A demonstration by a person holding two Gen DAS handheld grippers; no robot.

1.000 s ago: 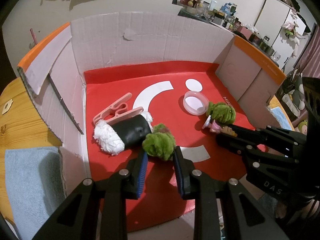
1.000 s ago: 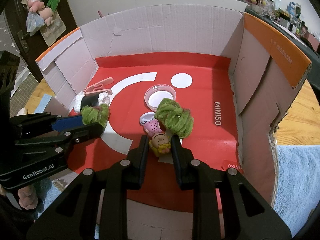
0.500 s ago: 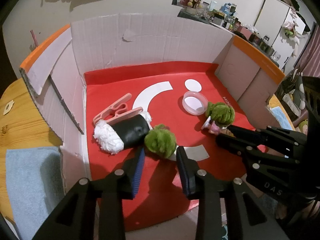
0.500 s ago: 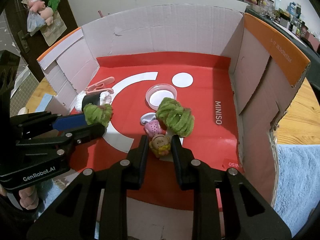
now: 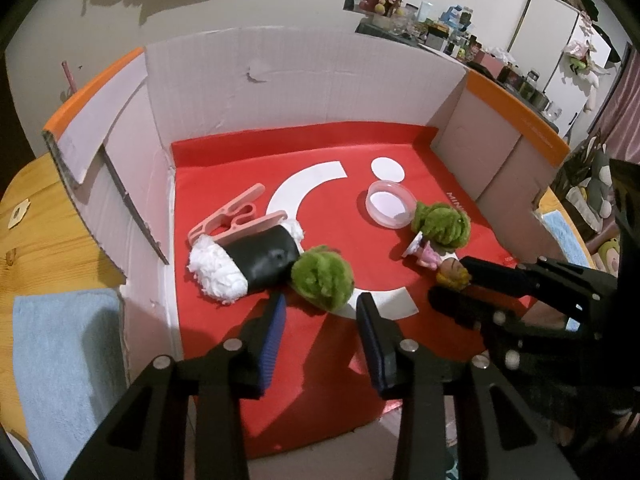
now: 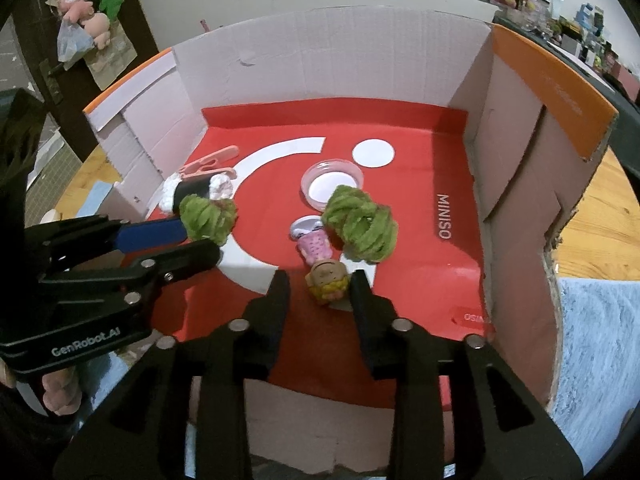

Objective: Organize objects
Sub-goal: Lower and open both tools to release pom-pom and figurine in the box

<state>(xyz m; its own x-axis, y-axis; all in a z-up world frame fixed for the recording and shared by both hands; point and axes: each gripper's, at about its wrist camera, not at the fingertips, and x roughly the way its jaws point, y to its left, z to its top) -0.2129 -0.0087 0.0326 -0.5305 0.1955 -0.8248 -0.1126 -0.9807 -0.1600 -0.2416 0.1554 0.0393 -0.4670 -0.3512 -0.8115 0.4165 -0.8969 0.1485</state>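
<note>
The small doll (image 6: 326, 286) with a brown face and yellow frill lies on the red floor of the cardboard box (image 6: 336, 60), between the jaws of the right gripper (image 6: 320, 284). Those jaws are opening: a gap shows on the left side of the doll, while the right finger stands close against it, so it is released rather than pinched. Just ahead of these jaws lies a pink dotted toy cup (image 6: 314, 242), and beyond it to the right a loose green yarn bundle (image 6: 360, 226), touching a clear round lid (image 6: 332, 184) farther ahead.

The left gripper (image 5: 320, 312) hangs over the same red floor, its jaws also opening, with blue pads (image 5: 272, 336) on the inner faces. A second green yarn ball (image 5: 322, 278) sits just ahead of the tips, not squeezed by them. Against that ball, ahead and to the left, lies a black roll with white fluffy ends (image 5: 246, 262), and a pink clothes peg (image 5: 234, 218) rests beyond it.

Outside the box a wooden tabletop (image 5: 36, 240) carries a pale blue towel (image 5: 68, 364), left of the left jaws.
</note>
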